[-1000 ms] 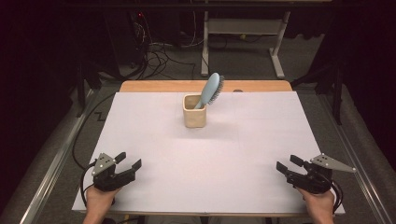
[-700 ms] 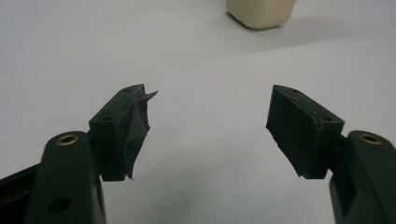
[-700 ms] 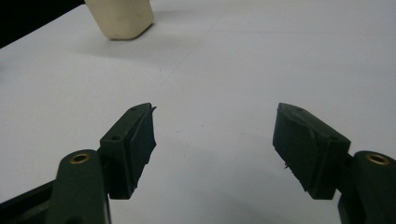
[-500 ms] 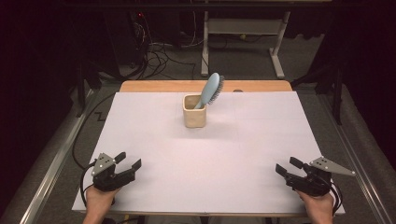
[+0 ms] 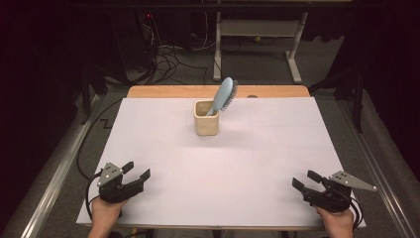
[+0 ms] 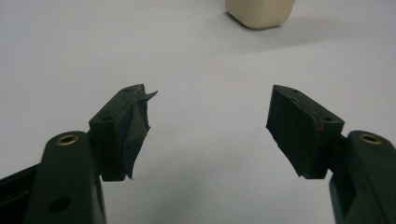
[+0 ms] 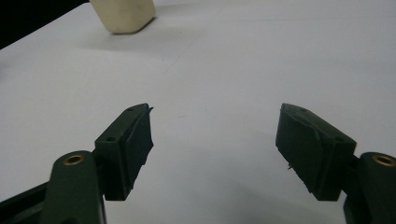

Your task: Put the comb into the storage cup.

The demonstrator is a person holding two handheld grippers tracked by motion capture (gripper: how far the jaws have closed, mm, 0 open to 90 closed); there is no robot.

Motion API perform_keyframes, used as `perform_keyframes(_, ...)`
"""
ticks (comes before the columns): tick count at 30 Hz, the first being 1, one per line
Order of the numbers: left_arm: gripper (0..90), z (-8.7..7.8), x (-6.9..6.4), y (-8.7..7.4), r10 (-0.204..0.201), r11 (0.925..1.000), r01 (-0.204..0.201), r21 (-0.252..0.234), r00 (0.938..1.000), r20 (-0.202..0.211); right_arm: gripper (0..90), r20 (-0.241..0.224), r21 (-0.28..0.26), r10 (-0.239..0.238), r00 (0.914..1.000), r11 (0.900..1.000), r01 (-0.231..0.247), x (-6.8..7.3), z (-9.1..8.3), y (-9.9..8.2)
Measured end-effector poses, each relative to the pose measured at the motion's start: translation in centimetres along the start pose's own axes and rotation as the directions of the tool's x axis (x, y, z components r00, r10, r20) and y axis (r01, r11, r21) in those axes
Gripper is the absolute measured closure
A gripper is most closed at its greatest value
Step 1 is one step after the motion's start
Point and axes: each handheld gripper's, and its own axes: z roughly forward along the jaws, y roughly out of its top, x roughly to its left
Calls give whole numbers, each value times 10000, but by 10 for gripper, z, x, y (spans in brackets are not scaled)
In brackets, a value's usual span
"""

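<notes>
A cream cup (image 5: 206, 118) stands at the middle back of the white table (image 5: 247, 163). A light blue hairbrush (image 5: 224, 95) leans in it, bristle head up and to the right. My left gripper (image 5: 137, 170) rests at the front left, open and empty, far from the cup. At the front right is my right gripper (image 5: 303, 178), also open; its jaws have just been opening, with nothing between them. In the left gripper view the jaws (image 6: 210, 100) frame bare table, with the cup (image 6: 260, 11) ahead. The right gripper view shows its jaws (image 7: 215, 112) apart and the cup (image 7: 123, 14) at the upper left.
A wooden strip (image 5: 173, 91) edges the table's far side. Behind it are floor cables (image 5: 168, 54) and a white desk frame (image 5: 257, 29). Metal rails (image 5: 54, 173) run along both sides of the table.
The right gripper's jaws stand slightly wider apart than before. The left gripper, the cup and the brush are unchanged.
</notes>
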Motion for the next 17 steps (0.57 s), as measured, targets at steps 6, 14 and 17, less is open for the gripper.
perform_keyframes(6, 301, 0, 0, 0, 10, 10000, -10, 3, 10000, 8, 264, -47, -71, 81, 10000, 9999, -81, 2, -2, -4)
perform_keyframes(14, 302, 1, 0, 0, 9, 10000, -9, 43, 10000, 23, 257, -34, -23, -75, 10000, 10000, 75, 3, -1, -4)
perform_keyframes(17, 302, 2, 0, 0, 25, 10000, -26, 66, 10000, 31, 255, -39, 2, -104, 9999, 9999, 104, 4, -1, -4)
